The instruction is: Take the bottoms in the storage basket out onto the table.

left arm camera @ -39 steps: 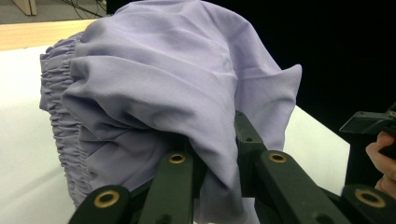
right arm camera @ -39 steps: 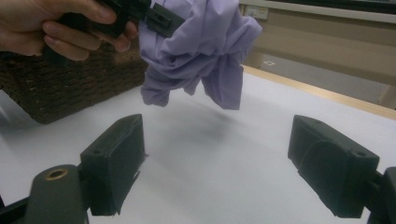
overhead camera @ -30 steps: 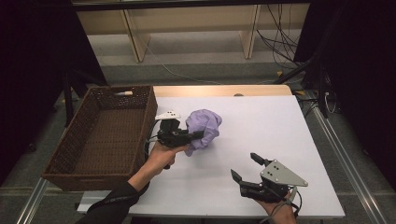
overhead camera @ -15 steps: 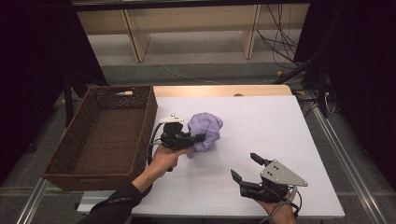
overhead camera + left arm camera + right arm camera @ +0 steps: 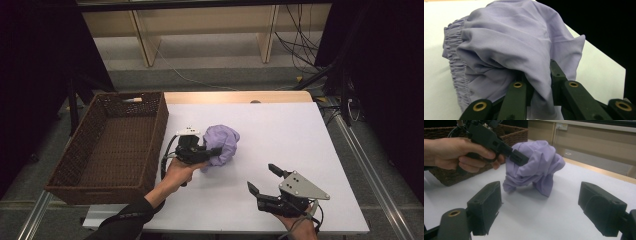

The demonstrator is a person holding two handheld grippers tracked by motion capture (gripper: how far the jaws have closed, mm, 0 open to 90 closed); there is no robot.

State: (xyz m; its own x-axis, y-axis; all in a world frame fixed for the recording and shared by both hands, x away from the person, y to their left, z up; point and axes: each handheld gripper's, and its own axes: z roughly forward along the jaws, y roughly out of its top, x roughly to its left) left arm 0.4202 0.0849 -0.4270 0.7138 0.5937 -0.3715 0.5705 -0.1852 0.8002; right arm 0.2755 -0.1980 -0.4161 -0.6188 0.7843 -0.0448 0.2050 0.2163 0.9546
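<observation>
A crumpled lilac cloth point(image 5: 222, 143) with an elastic hem hangs bunched just above the white table point(image 5: 280, 130), its lower folds near the surface. My left gripper point(image 5: 214, 151) is shut on the cloth, and the fabric point(image 5: 514, 50) drapes over both black jaws in the left gripper view. In the right gripper view the cloth point(image 5: 536, 165) is lifted beside the hand. My right gripper point(image 5: 262, 179) rests near the table's front edge, open, with nothing between its fingers point(image 5: 485, 206).
A brown wicker basket point(image 5: 70, 160) stands at the left of the table, a small white object point(image 5: 131, 100) lying on its far rim. Cables point(image 5: 305, 45) trail across the floor behind the table, beside wooden shelving point(image 5: 200, 20).
My left gripper has carried the cloth a little to the right and toward the front. The right gripper has stayed where it was.
</observation>
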